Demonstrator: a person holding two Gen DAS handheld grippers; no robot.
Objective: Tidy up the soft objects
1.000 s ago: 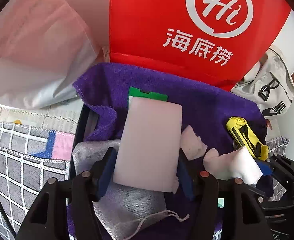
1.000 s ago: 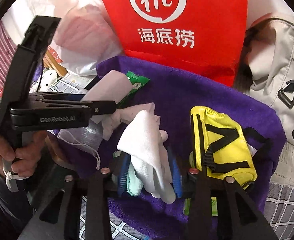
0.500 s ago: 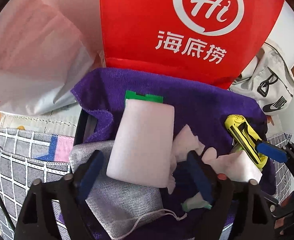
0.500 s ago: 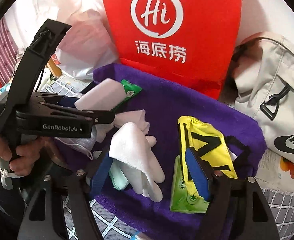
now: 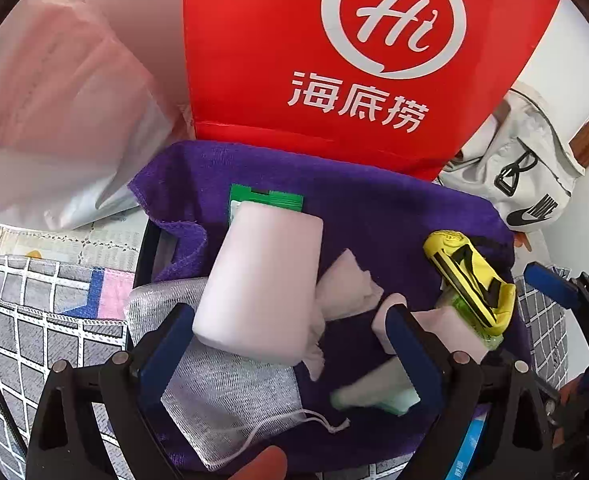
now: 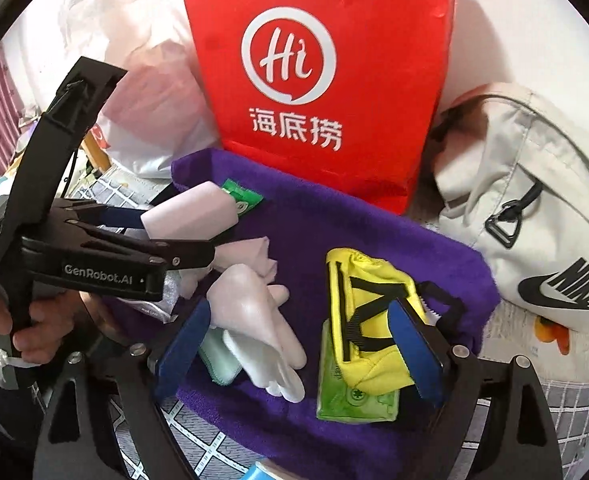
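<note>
A red paper bag (image 5: 334,60) printed with a white logo stands against a pale wall, and in front of it a purple towel (image 5: 374,208) lines a shallow bin resting on a grey checked cover (image 5: 34,312).

Taking the purple towel as the landmark and reading left to right: a white mesh drawstring pouch (image 5: 230,392) lies at its left edge, a pale pink pack (image 5: 262,280) lies on top of that pouch with a green sachet (image 5: 266,198) peeking out behind it, then a crumpled tissue (image 5: 346,288), then a white glove (image 6: 262,320) over a mint cloth (image 6: 218,360), and at its right a yellow pouch (image 6: 370,320) lying on a green tissue packet (image 6: 354,396).

The left gripper (image 5: 290,344) has just been opening; its fingers are released, standing clear on either side of the near end of the pink pack, whose long axis runs away from them toward the red bag. The right gripper (image 6: 298,356) has also just been opening and is likewise released, with the glove just inside its left finger and the yellow pouch partly behind its right finger.

A second ago both were clenched, the left on the pink pack and the right on the glove; both things now lie loose on the towel, and the pack has tipped slightly to the left. The deposit looks done. The yellow pouch is nearest the right hand, should it need moving.
</note>
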